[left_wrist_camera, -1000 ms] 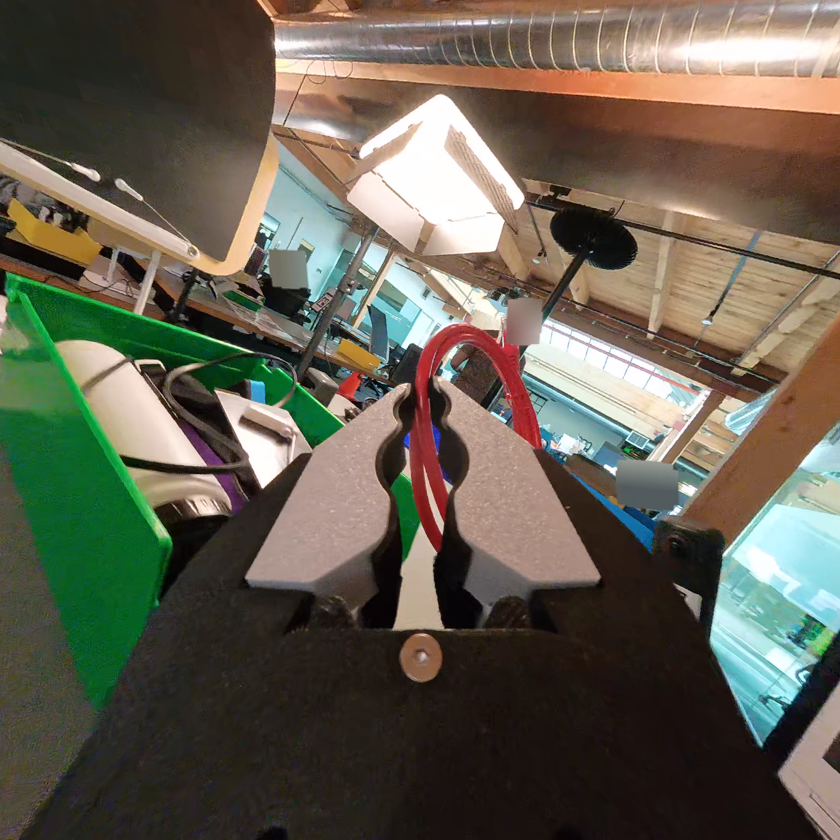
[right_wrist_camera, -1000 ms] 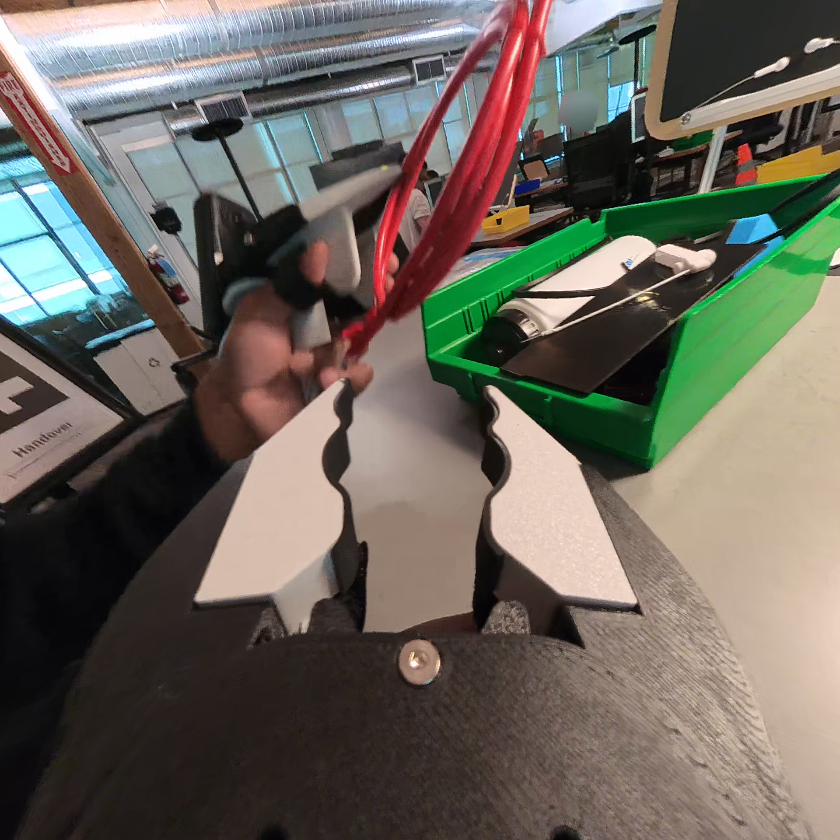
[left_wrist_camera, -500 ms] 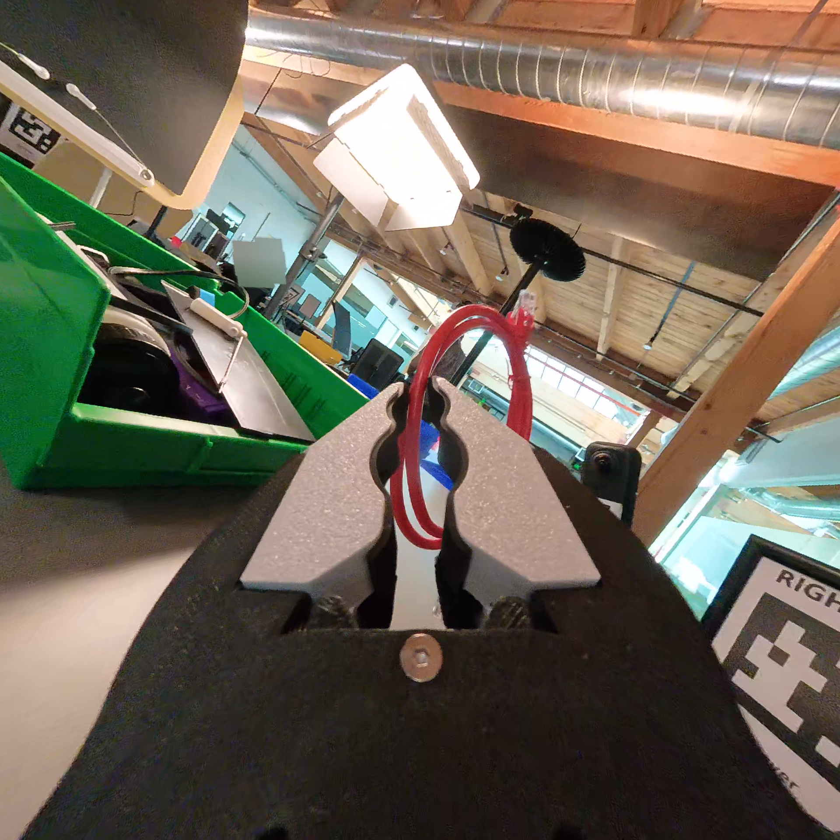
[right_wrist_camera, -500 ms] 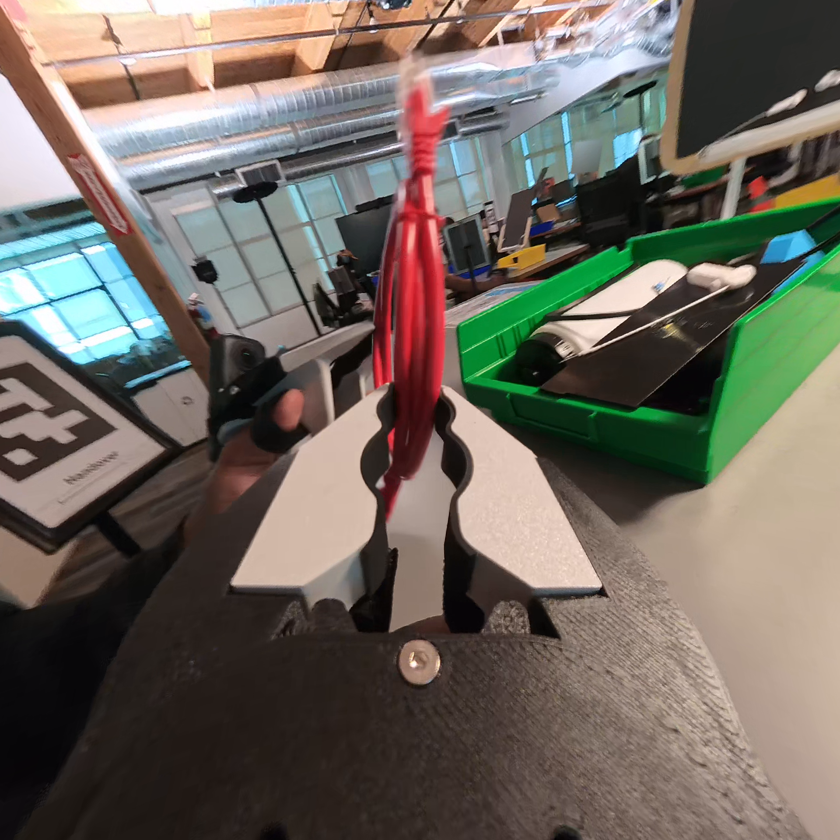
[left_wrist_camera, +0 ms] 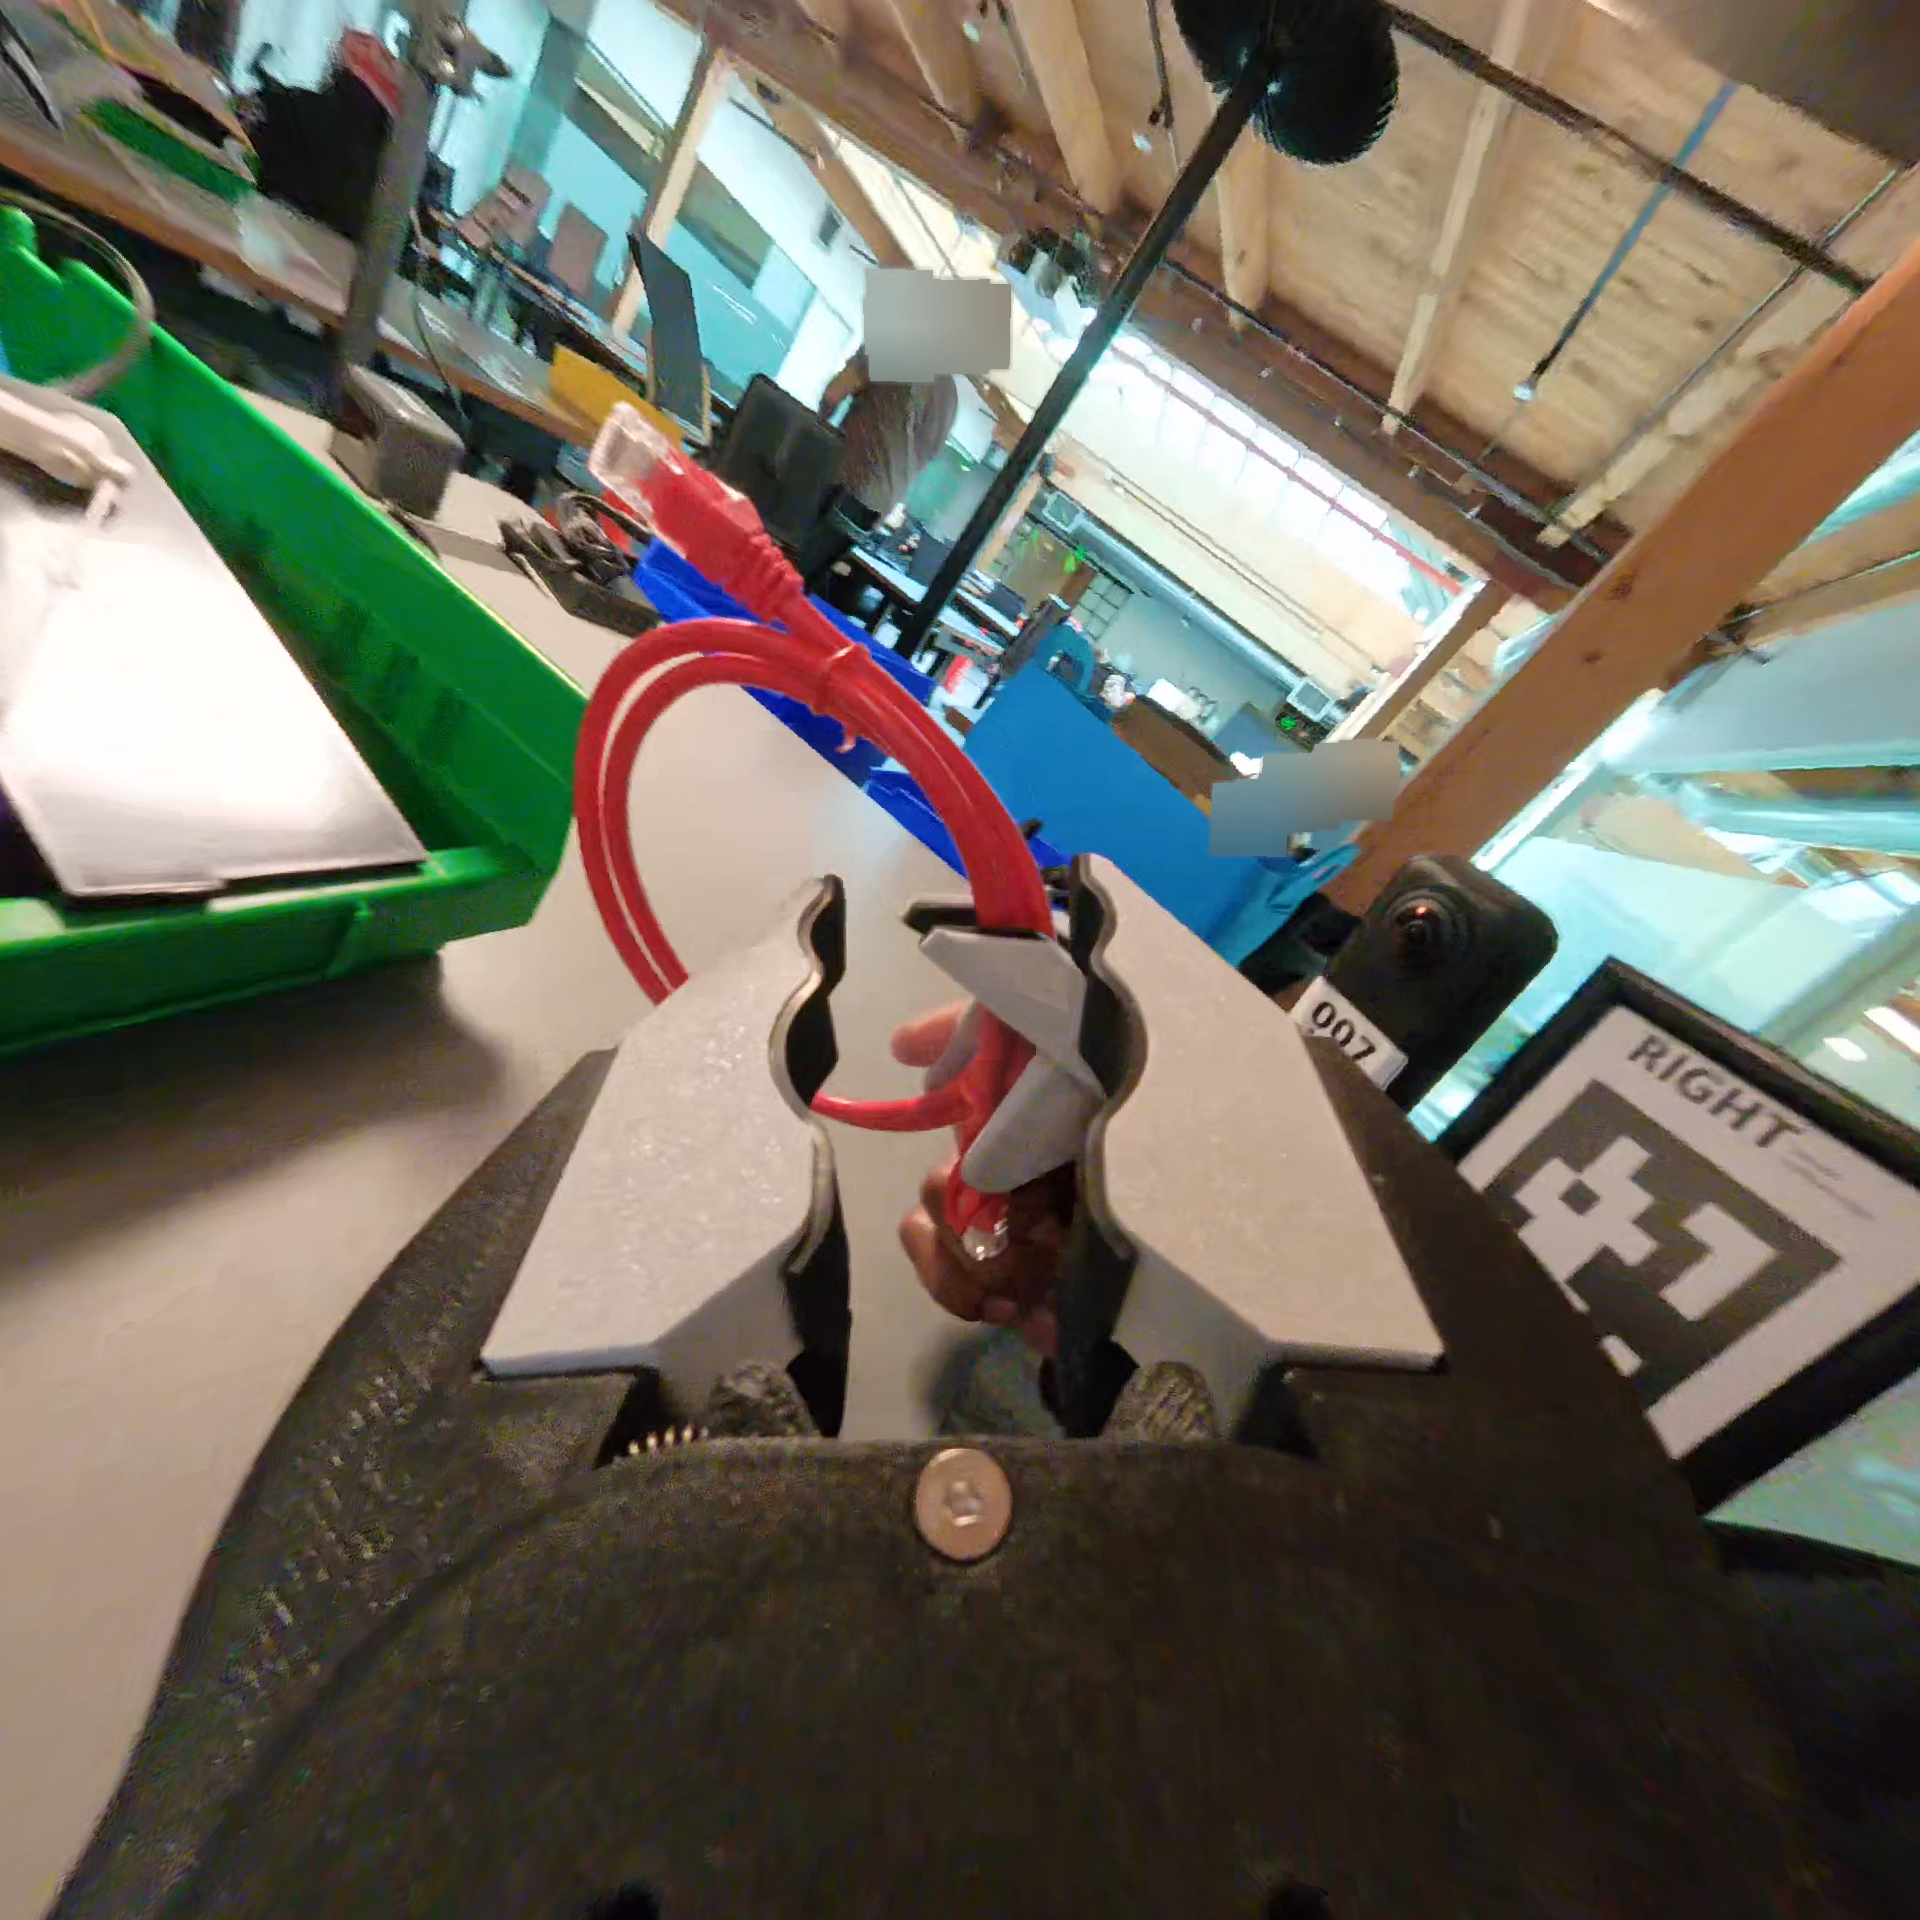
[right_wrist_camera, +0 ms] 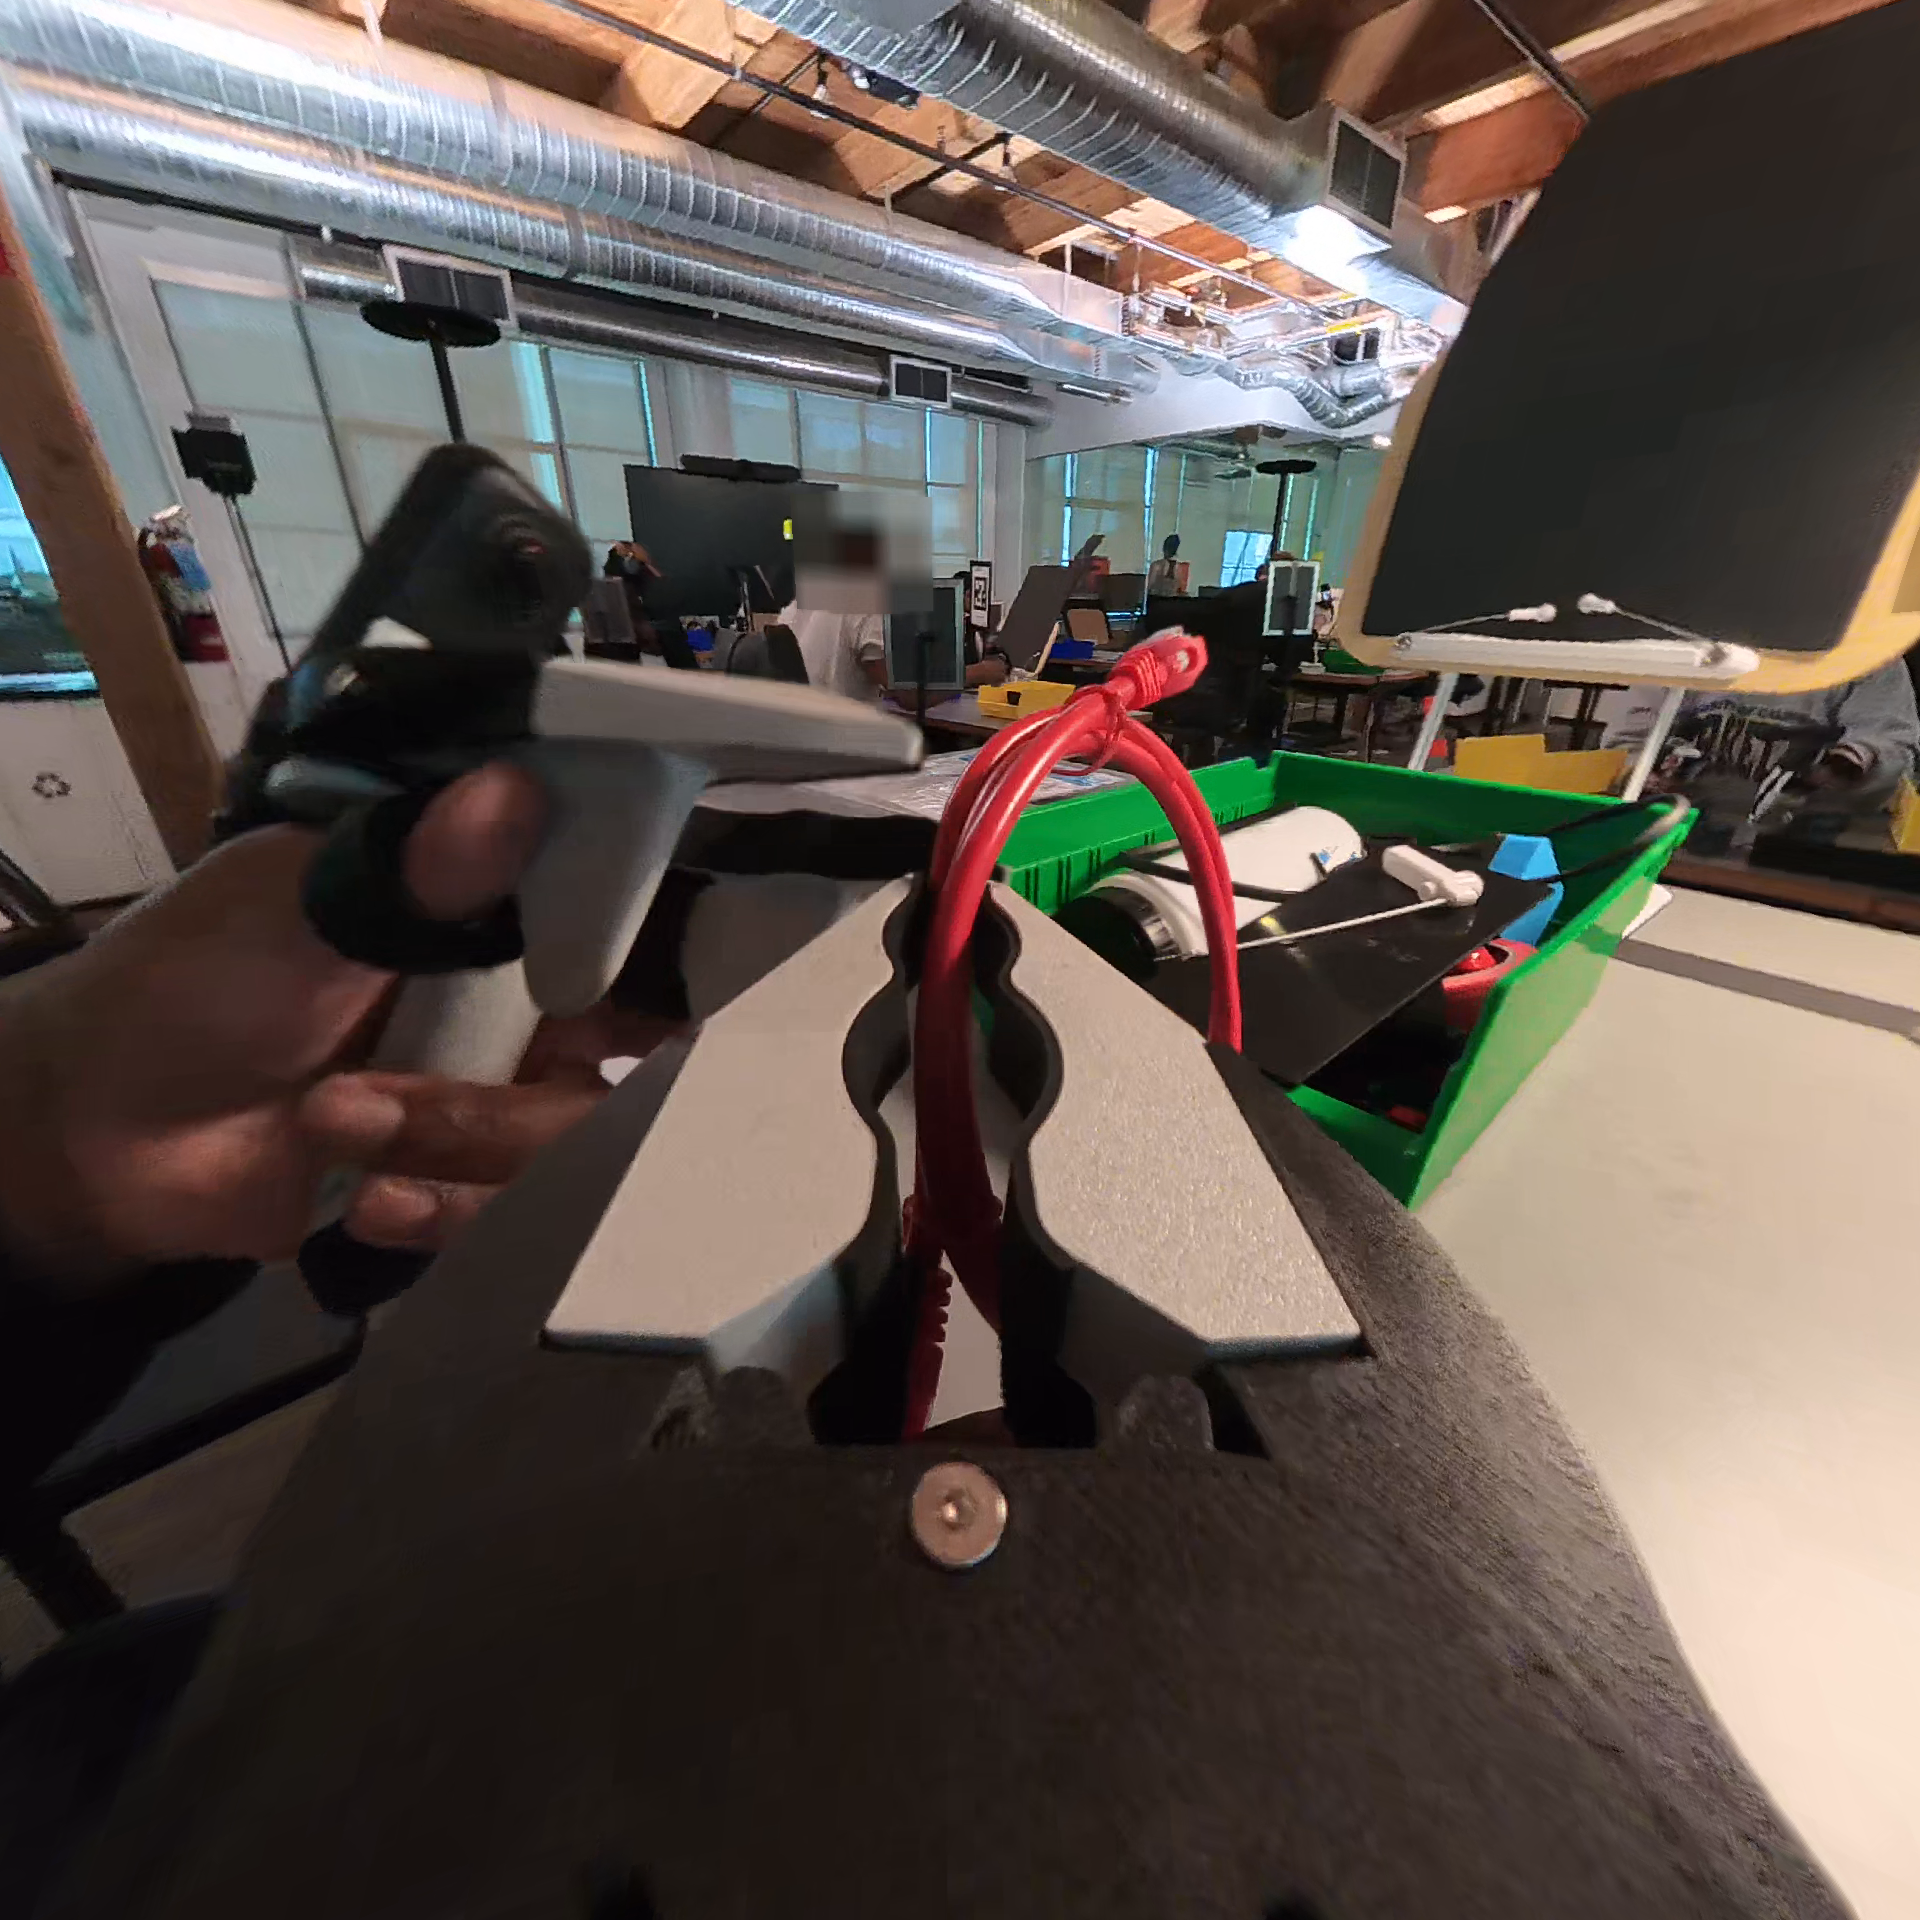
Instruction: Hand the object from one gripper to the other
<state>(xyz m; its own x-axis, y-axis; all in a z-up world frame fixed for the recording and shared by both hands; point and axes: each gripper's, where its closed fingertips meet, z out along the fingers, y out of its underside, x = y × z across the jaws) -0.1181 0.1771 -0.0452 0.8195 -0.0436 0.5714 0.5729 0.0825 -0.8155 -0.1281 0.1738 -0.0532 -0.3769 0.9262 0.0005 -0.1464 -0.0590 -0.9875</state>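
A coiled red network cable stands upright in my right gripper, whose pads press on the coil's lower strands. In the left wrist view the same cable loops up ahead of my left gripper, which is open with nothing pressed between its fingers. The right gripper shows there between my left fingers, clamped on the cable. In the right wrist view the left gripper, held by a hand, sits just left of the cable and apart from it.
A green bin with a white roll, a black sheet and cords stands on the grey table to the right; it is at the left in the left wrist view. Blue bins lie behind. A framed marker board stands at the right.
My right gripper closed on the red cable. My left gripper, shut on it before, opened and let go; the cable now stays with the right gripper.
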